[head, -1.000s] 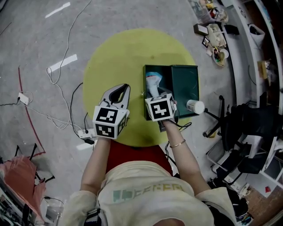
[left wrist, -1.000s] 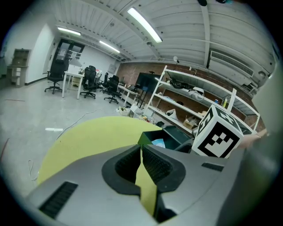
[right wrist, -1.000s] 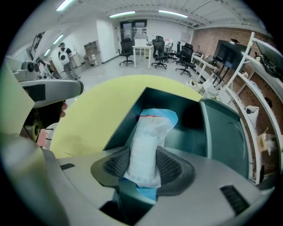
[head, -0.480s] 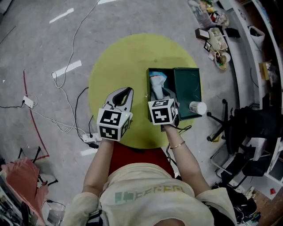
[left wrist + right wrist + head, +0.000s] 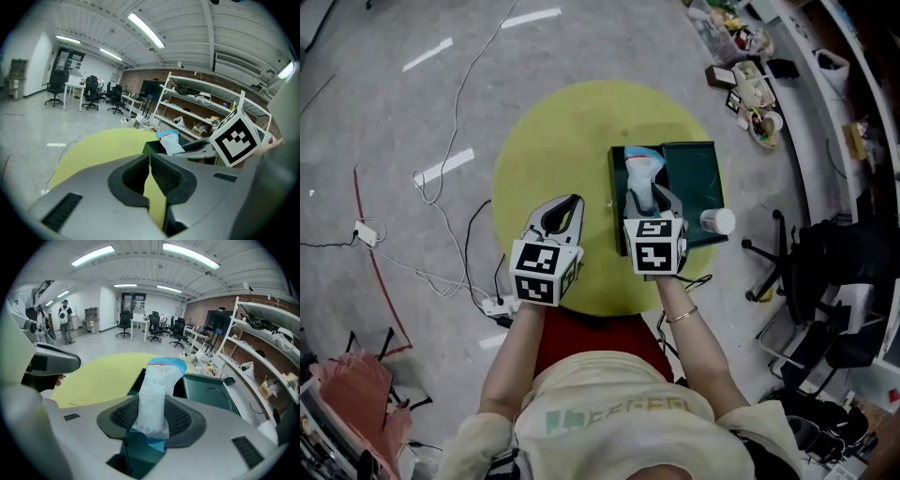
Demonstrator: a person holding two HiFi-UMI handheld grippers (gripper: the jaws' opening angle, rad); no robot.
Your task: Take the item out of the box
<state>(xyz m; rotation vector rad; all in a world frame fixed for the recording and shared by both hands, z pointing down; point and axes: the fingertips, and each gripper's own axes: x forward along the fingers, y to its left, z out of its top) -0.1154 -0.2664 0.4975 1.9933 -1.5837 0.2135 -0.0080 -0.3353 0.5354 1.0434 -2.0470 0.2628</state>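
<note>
The left gripper (image 5: 565, 206) hangs over the near left part of the round yellow-green desk (image 5: 553, 141). In the left gripper view its jaws meet at the tips, with only a thin slit behind them through which the desk shows, and nothing is between them.

Just to its right, the right gripper (image 5: 653, 199) is closed on a white-and-blue plastic pouch (image 5: 639, 173). In the right gripper view the ribbed pads press on both sides of the pouch (image 5: 154, 399) near its lower end. A short blue-edged end hangs below the jaws, and the rest stands up and away from them, tilted slightly. Seen from the head view, the pouch lies over the open compartment of the dark green box (image 5: 615, 192), which sits on the right side of the desk. I cannot tell whether its far end touches the box.

The box's lid (image 5: 694, 183) is folded open flat to the right. A small white cylindrical object (image 5: 716, 221) sits at the lid's right edge.

Beyond the desk, on the grey floor, white cables (image 5: 441, 178) trail to the left, and a black office chair (image 5: 825, 262) stands to the right.
</note>
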